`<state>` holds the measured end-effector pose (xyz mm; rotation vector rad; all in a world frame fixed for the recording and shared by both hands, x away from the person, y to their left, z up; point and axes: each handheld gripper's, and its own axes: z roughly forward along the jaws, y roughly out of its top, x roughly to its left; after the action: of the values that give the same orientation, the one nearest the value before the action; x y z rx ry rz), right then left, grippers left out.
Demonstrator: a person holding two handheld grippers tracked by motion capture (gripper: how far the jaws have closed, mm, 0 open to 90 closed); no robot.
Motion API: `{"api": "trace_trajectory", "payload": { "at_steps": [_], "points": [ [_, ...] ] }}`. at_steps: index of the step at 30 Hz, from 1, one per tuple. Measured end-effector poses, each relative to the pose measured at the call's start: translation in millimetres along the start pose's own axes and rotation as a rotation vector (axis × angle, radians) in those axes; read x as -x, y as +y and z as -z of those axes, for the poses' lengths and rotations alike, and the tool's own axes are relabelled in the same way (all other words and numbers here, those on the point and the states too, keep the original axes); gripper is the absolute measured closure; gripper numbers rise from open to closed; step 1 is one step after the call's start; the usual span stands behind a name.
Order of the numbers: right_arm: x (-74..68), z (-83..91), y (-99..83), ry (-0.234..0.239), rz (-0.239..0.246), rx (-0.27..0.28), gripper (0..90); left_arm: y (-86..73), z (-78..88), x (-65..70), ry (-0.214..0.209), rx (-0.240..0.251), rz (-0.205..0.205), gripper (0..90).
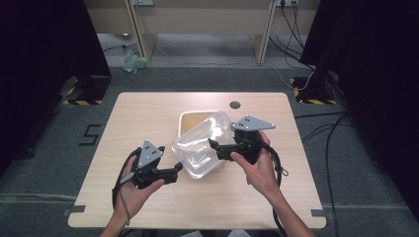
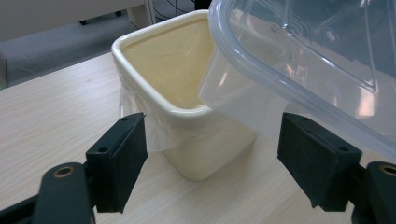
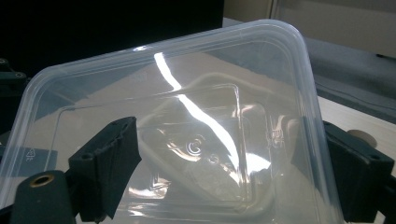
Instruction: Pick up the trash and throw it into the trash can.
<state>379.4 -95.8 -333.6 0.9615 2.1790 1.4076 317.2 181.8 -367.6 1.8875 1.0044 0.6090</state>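
Right gripper: jaws spread wide and clamped across one end of clear plastic container, one pad outside each side wall in the right gripper view. Container tilted, open mouth angled down toward cream tub just beyond the jaws; rim overlaps the tub's near corner, contact there cannot be told.

Left gripper: jaws wide apart, nothing between the pads. Just ahead, lower edge of the clear container; touching or apart cannot be told. Directly ahead between the pads, cream tub standing upright on table.

Bare tabletop outward of the left gripper, likewise outward of the right gripper up to the table edge. Small dark round hole in the tabletop beyond the tub, well apart from both grippers.
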Motion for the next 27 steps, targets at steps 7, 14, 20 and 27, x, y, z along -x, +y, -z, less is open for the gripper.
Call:
{"api": "trace_trajectory", "payload": {
  "at_steps": [7, 14, 20, 27],
  "points": [
    [5.7, -27.2, 8.5, 0.046, -0.035, -0.008, 14.6, -1.0, -0.5, -16.5, 0.023, 0.007, 0.036, 23.6],
    [9.5, -46.3, 13.2, 0.080, -0.065, -0.008, 14.6, -1.1, 2.2, -31.0, 0.038, 0.022, 0.068, 23.6],
    [15.6, -60.3, 15.1, 0.116, -0.108, -0.049, 14.5, -2.5, 3.4, -37.5, 0.033, 0.031, 0.084, 23.3],
    [24.1, -67.6, 14.3, 0.144, -0.151, -0.065, 15.1, -2.9, 0.8, -37.7, 0.014, 0.043, 0.096, 21.9]
  ]
}}
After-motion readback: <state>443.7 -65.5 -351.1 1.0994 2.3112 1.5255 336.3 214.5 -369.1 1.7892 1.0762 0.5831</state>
